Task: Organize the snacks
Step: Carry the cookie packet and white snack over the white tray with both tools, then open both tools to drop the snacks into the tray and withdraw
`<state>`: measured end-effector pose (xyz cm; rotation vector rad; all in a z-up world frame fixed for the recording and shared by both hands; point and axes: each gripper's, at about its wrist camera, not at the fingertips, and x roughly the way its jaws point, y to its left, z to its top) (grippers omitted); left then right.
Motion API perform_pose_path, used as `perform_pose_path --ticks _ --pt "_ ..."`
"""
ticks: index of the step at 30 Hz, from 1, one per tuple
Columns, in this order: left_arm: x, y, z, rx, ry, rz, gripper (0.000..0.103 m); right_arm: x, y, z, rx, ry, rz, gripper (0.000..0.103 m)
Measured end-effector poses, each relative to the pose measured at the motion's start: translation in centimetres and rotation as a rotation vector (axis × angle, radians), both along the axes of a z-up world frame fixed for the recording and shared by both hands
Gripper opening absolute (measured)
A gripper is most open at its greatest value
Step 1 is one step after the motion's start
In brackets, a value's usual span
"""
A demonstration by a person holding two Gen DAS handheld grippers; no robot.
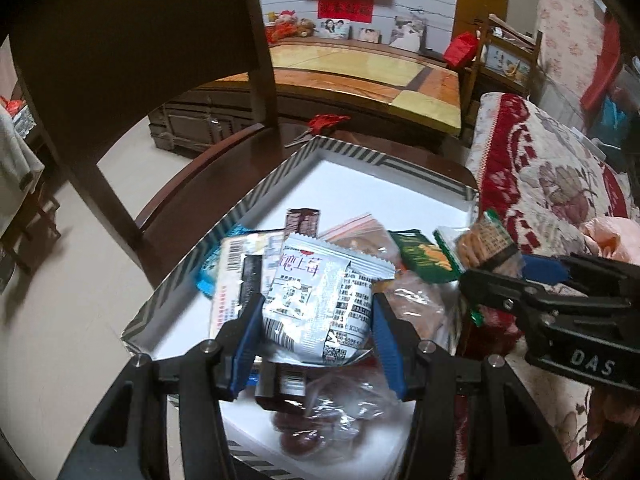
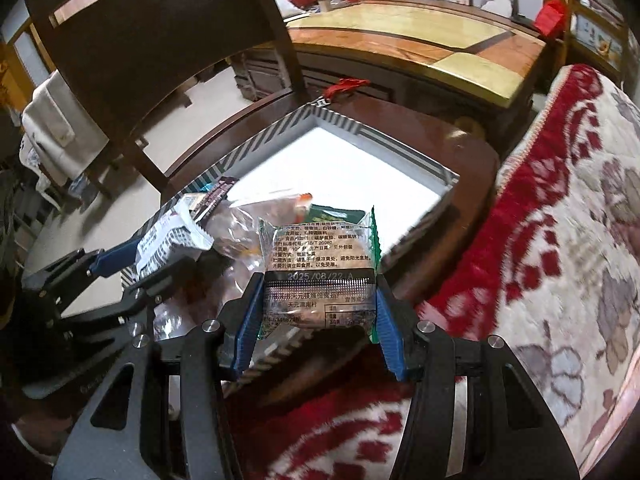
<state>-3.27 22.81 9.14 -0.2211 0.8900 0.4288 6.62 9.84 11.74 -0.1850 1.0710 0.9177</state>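
My left gripper (image 1: 316, 300) is shut on a white snack packet (image 1: 320, 300) with purple lettering, held over the near end of a white striped-rim box (image 1: 264, 188). In that view my right gripper (image 1: 484, 264) comes in from the right, shut on a clear green-edged biscuit packet (image 1: 480, 240) at the box's right rim. In the right wrist view the right gripper (image 2: 318, 284) grips that biscuit packet (image 2: 316, 264) between its blue pads, and the left gripper (image 2: 160, 260) shows at left with the white packet (image 2: 168, 236). Several other snack packs (image 1: 424, 256) lie in the box.
The box (image 2: 400, 144) rests on a dark wooden chair seat (image 2: 472, 160) with its backrest (image 1: 132, 60) at left. A red and cream floral blanket (image 2: 560, 220) lies to the right. A low cabinet (image 1: 360, 68) stands behind. The far half of the box floor is bare.
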Motion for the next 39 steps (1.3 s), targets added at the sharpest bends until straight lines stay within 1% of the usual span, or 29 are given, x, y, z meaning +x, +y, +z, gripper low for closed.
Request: perform_pose_path --ticks 5,9,11,13,16,17,18,21,24,27,30,34,38,39 --pt "-0.2 0.6 -0.4 0.008 0.008 0.028 0.055 0.7 2.5 -1.1 -0.023 0.013 0.016 0.051" --pt "-0.2 0.7 -0.5 0.018 0.014 0.048 0.057 1.6 3.6 -2.4 -0.031 0.052 -0.005 0.052" --pt "-0.1 0.9 -0.7 0.019 0.02 0.057 0.057 1.9 4.0 -2.8 -0.018 0.066 -0.019 0.053" --pt "0.1 1.0 -0.9 0.015 0.035 0.063 0.06 2.1 4.2 -2.9 -0.005 0.075 -0.025 0.058" --pt "0.1 1.0 -1.2 0.009 0.043 0.065 0.065 2.4 4.3 -3.1 0.014 0.089 -0.046 0.06" --pt "0.1 0.9 -1.3 0.011 0.045 0.065 0.068 2.4 4.2 -3.1 0.022 0.093 -0.052 0.061" --pt "0.1 0.9 -1.3 0.012 0.044 0.064 0.071 2.4 4.0 -3.0 0.035 0.097 -0.057 0.061" --pt "-0.1 0.8 -1.0 0.015 0.032 0.066 0.076 2.3 3.6 -2.7 0.049 0.096 -0.06 0.061" --pt "-0.4 0.6 -0.5 0.026 0.014 0.067 0.081 2.3 2.7 -1.9 0.069 0.094 -0.08 0.061" --pt "-0.7 0.3 0.0 0.037 -0.005 0.06 0.084 2.0 1.6 -0.9 0.093 0.081 -0.089 0.061" --pt "-1.1 -0.1 0.5 0.053 -0.022 0.062 0.087 1.3 0.3 -0.1 0.092 0.042 -0.104 0.061" --pt "-1.8 -0.9 1.3 0.075 -0.057 0.065 0.09 0.3 -2.4 0.8 0.095 -0.005 -0.147 0.061" --pt "-2.3 -2.1 2.2 0.103 -0.098 0.052 0.097 -1.0 -5.5 1.3 0.084 -0.059 -0.198 0.061" --pt "-2.5 -2.5 2.5 0.115 -0.112 0.048 0.1 -1.3 -6.1 1.5 0.082 -0.067 -0.205 0.061"
